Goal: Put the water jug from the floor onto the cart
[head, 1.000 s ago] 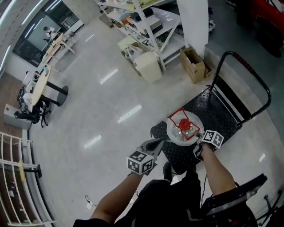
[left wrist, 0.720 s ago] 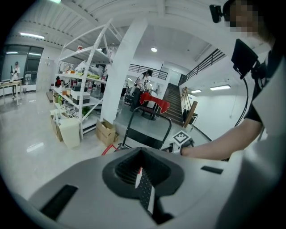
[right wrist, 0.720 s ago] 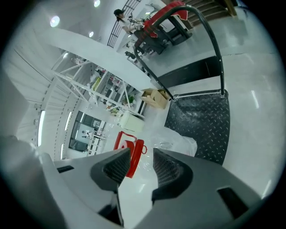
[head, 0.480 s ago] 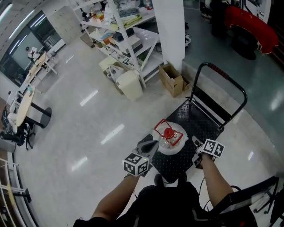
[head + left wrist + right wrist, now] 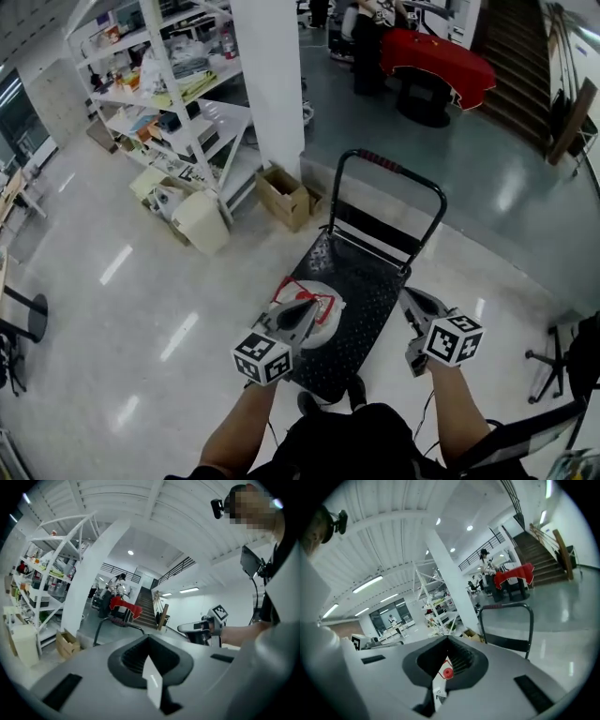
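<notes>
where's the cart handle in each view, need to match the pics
Head view: cart handle upper centre, beyond the deck.
Left gripper view: cart handle low, left of centre.
Right gripper view: cart handle right of centre.
Shared landmark: red-draped table beyond it.

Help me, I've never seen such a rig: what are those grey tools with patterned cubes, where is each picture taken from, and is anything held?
No robot: a person holds a two-jaw tool in each hand, the left gripper and the right gripper; the cubes belong to them. One picture is taken from the person's head, looking down; the other two are taken from on the grippers, looking along their jaws. On the floor stands a black cart, with the water jug, red-capped, on its deck. Nothing is held: the left jaws are together, and the right jaws have just been closing and are shut on nothing.
</notes>
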### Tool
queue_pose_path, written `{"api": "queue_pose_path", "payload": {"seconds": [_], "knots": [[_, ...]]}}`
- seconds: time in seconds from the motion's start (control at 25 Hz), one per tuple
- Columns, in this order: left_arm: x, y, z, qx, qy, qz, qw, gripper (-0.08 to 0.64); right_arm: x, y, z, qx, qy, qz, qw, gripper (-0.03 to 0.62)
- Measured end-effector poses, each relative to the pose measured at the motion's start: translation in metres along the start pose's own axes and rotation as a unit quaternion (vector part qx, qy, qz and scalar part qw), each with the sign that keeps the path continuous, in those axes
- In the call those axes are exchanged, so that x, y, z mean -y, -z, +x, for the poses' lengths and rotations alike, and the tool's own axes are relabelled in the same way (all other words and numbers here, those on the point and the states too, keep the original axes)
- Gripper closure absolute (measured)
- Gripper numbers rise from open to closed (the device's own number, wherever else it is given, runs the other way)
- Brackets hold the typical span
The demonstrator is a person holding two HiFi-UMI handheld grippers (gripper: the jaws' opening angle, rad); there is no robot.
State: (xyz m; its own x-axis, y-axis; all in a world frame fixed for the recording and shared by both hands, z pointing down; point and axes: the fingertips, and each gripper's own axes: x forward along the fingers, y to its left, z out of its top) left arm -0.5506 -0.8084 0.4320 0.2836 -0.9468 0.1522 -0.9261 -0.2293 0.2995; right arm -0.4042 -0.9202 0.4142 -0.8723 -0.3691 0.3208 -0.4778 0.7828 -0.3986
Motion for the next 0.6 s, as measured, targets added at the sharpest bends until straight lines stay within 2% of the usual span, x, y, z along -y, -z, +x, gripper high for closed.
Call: {"api": "queue_pose_path", "payload": {"seconds": [0.16, 0.32, 0.6], "knots": [[0.029, -0.007, 0.013, 0.008, 0.061, 0.002, 0.9981, 0.569, 0.0, 0.0, -0.045, 0.014, 0.057, -0.043, 0.997, 0.589], [0.055, -0.007, 0.021, -0.004, 0.112, 0.018, 0.9935, 0.569, 0.006, 0.004, -0.08, 0.033, 0.104, -0.044, 0.993, 0.589], [0.114, 0.003, 0.024, -0.029, 0.151, 0.038, 0.9874, 0.569, 0.014, 0.014, -0.15, 0.047, 0.151, -0.062, 0.986, 0.589]]}}
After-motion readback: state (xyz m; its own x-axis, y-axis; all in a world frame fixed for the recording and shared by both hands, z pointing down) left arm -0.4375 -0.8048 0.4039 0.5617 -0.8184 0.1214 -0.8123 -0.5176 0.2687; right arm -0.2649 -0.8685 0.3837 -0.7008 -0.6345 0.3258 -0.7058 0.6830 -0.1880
